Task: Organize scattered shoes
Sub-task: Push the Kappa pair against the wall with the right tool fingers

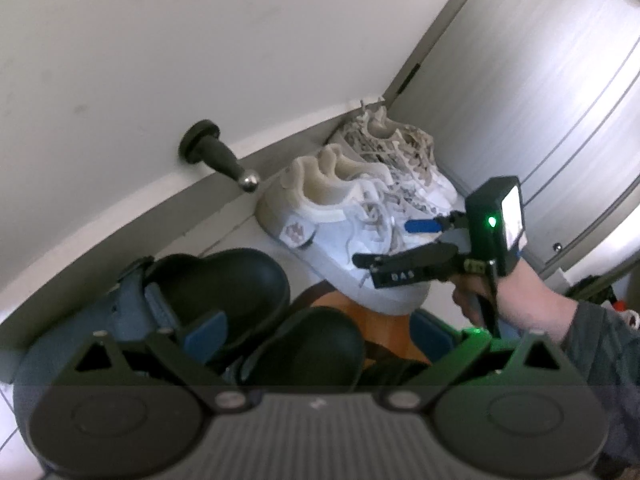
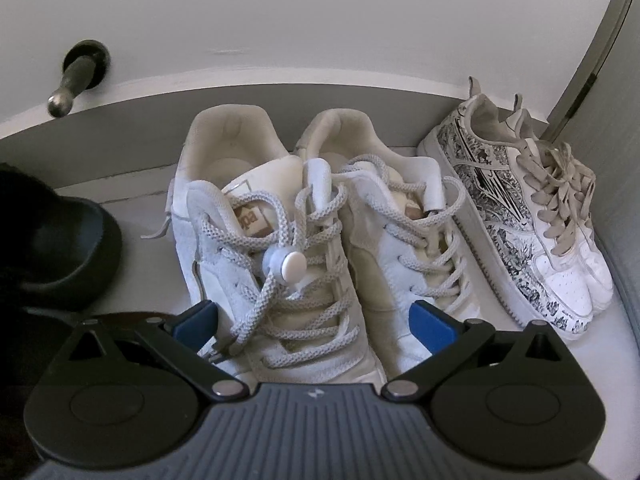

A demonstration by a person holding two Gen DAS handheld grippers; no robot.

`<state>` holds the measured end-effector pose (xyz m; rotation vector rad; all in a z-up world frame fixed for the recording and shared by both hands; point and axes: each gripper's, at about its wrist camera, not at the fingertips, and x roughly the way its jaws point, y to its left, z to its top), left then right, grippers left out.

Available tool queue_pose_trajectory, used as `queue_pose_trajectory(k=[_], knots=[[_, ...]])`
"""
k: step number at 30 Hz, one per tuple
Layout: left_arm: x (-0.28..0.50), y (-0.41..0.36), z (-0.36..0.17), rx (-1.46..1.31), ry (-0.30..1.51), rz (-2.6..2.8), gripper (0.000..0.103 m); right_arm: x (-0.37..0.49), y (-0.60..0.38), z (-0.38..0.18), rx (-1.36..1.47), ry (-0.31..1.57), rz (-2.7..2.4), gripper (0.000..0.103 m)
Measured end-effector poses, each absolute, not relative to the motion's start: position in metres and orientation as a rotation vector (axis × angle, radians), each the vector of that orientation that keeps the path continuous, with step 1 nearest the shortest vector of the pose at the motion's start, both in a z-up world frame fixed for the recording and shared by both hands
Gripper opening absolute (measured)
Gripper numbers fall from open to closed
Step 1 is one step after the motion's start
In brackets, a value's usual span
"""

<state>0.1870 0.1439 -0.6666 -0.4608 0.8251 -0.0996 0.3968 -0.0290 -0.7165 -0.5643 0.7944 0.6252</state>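
**Shoes being lined up along the wall, heels to the skirting**

The white lace-up sneakers (image 2: 280,248) stand side by side on the pale floor (image 2: 132,208), heels close to the grey skirting board (image 2: 280,100) and toes pointing out into the room. This orientation probably keeps the row tidy and the openings easy to reach. To their right, touching or nearly so, sits the pair of printed black-and-white sneakers (image 2: 520,216), tucked into the corner beside the door frame (image 2: 592,80). To their left lie the black clogs (image 1: 224,280), also near the skirting, one ahead of the other and not yet squared up, so the row appears unfinished at that end.

The right tongs (image 2: 314,320) are spread wide, blue pads on either side of the left white sneaker's forefoot. They hold nothing and seem either poised to nudge the pair or just let go. In the left wrist view the same tongs (image 1: 384,244) reach in from the right over the white pair, held by a hand (image 1: 520,300) in a grey sleeve.

The left tongs (image 1: 320,328) also stand wide apart and empty, hovering over the nearer clog, likely the next shoe to be straightened.

A door stopper (image 1: 216,156) projects from the wall (image 1: 200,40) just above the skirting between the clogs and the white pair; shoes set here must clear it.
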Motion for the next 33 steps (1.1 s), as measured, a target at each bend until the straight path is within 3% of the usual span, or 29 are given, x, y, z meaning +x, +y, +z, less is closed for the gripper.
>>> queue_pose_trajectory(k=[33], knots=[[0.196, 0.141, -0.675, -0.494, 0.888, -0.110, 0.099, 0.477, -0.016, -0.711, -0.726, 0.798, 0.470, 0.103]])
